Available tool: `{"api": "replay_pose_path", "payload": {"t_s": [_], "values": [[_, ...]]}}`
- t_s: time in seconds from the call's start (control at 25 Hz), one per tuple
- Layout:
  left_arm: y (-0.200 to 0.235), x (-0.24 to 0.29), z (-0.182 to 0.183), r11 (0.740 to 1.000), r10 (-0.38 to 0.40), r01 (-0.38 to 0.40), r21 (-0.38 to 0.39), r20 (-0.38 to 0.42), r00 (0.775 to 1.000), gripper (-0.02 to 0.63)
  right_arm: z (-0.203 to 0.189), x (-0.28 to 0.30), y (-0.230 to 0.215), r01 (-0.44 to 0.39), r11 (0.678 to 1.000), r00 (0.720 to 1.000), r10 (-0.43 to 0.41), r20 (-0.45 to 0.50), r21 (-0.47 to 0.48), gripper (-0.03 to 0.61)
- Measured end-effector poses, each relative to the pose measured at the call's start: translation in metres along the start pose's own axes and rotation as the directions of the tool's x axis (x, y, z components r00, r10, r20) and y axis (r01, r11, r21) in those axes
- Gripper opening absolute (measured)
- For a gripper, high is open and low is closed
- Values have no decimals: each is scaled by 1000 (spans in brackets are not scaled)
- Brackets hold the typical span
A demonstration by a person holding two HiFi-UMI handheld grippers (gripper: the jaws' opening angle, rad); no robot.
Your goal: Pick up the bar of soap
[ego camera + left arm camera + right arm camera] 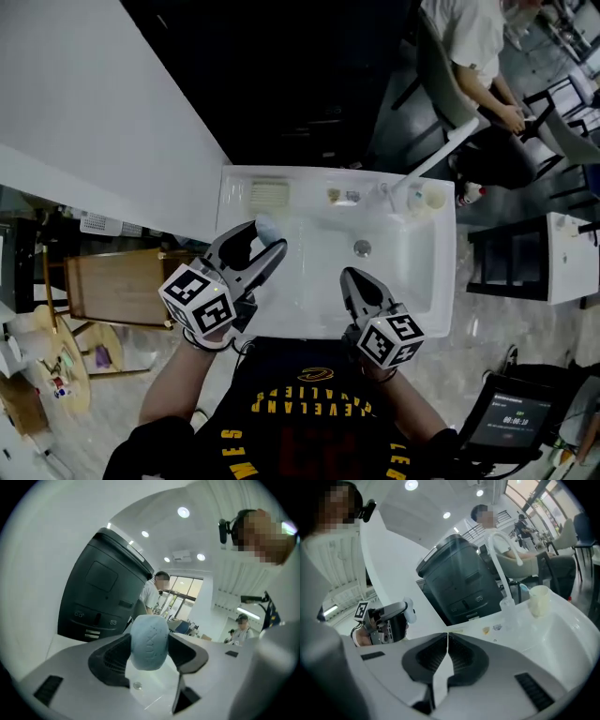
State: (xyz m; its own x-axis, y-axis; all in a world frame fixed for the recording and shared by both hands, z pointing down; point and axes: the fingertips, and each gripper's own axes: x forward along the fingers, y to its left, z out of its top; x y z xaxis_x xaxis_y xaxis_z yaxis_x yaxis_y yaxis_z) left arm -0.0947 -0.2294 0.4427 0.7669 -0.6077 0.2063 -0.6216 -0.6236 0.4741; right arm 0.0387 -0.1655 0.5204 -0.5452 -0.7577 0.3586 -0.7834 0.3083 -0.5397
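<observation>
A pale blue oval bar of soap [149,641] is clamped edge-on between the pads of my left gripper [150,648]. In the head view the left gripper [266,234] holds the bar of soap [267,226] above the left part of the white sink [412,281]. In the right gripper view the left gripper [408,613] and its soap [409,612] show at the left, raised. My right gripper [353,278] hangs over the sink's front right part with its jaws [447,656] pressed together and nothing between them.
A ribbed soap dish [269,194] sits at the sink's back left. A tall white tap [433,155], a cup [435,198] and small items stand along the back rim. The drain [362,247] is mid-basin. A seated person [478,56] is beyond the sink.
</observation>
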Motion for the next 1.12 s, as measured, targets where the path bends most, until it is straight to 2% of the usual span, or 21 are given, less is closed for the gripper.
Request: {"api": "replay_pose_path", "payload": {"t_s": [0.12, 0.28, 0.36, 0.48, 0.6, 0.84, 1.12], "values": [[-8, -14, -11, 992, -4, 8, -126, 34, 999, 265, 9, 0, 12, -19, 993, 1000, 20, 1, -114, 18], [-17, -26, -29, 980, -20, 26, -195, 32, 999, 265, 16, 1, 29, -33, 948, 999, 32, -8, -315, 18], [-19, -30, -33, 974, -20, 28, -225, 39, 999, 265, 21, 2, 37, -46, 928, 999, 46, -8, -369, 18], [-23, -36, -32, 958, -28, 44, -283, 62, 998, 265, 25, 5, 49, -98, 918, 995, 94, -29, -384, 18], [-31, -39, -31, 949, -63, 85, -304, 82, 995, 265, 27, 4, 60, -124, 915, 992, 113, -52, -384, 18], [-43, -36, -37, 938, -113, 136, -320, 90, 989, 265, 26, -6, 70, -78, 918, 997, 78, -16, -389, 18], [-42, -36, -39, 930, -108, 128, -344, 77, 991, 265, 29, -7, 73, -72, 919, 996, 86, 17, -388, 18]]}}
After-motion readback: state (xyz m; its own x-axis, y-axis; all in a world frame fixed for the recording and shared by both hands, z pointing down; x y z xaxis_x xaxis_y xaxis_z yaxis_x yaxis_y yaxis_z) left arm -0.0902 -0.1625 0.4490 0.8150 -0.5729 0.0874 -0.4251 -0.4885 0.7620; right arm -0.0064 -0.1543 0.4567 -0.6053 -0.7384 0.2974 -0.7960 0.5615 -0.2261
